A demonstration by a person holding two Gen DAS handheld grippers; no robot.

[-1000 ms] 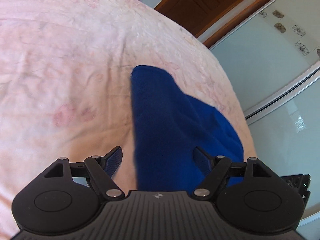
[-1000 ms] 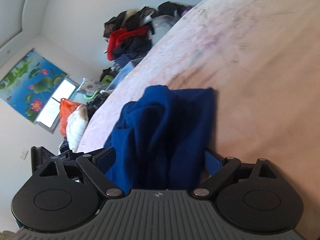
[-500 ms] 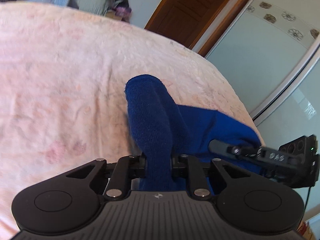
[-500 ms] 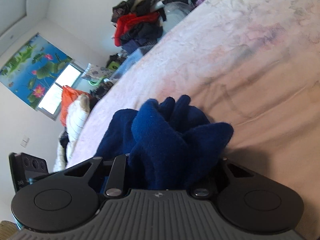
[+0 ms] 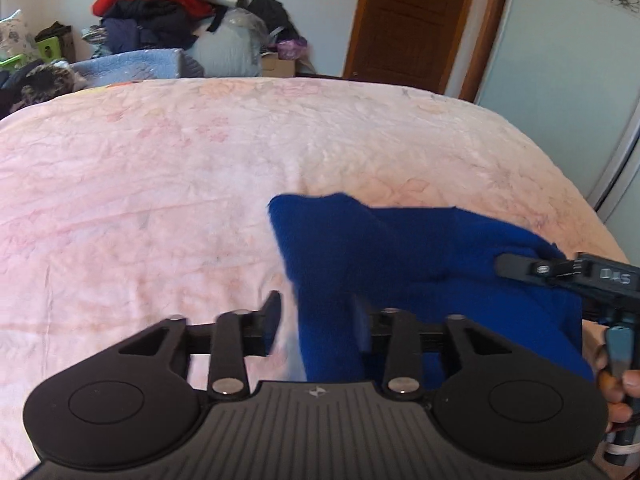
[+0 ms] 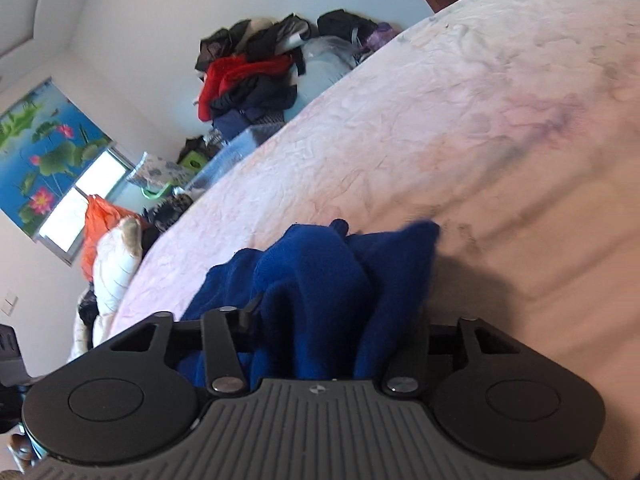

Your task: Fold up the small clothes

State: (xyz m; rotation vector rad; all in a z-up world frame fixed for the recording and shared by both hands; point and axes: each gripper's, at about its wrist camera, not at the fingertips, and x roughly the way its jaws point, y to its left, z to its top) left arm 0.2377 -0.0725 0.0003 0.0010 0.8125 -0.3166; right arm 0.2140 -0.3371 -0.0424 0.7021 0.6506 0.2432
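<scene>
A dark blue fleece garment (image 5: 400, 248) lies bunched on the pink bedspread (image 5: 160, 200). My left gripper (image 5: 316, 312) has a fold of it between its jaws, which are opening. The fold leans on the right finger, and the left finger (image 5: 272, 316) stands clear of it. The right gripper's finger (image 5: 532, 268) reaches into the garment from the right, with a hand (image 5: 616, 384) on its handle. In the right wrist view, the blue garment (image 6: 320, 268) bulges loosely between the opening jaws of my right gripper (image 6: 338, 316). Its right finger is hidden by cloth.
A heap of red and dark clothes (image 5: 160, 8) is piled beyond the far edge of the bed. A brown door (image 5: 408, 20) and a pale wardrobe front (image 5: 560, 60) stand at the right. A window with a lotus blind (image 6: 40, 152) is at the left.
Both grippers went from wide apart to pinching the blue garment and now stand wider again. The left view has tilted up and rolled, showing the far wall. The right gripper moved sideways, bunching the garment.
</scene>
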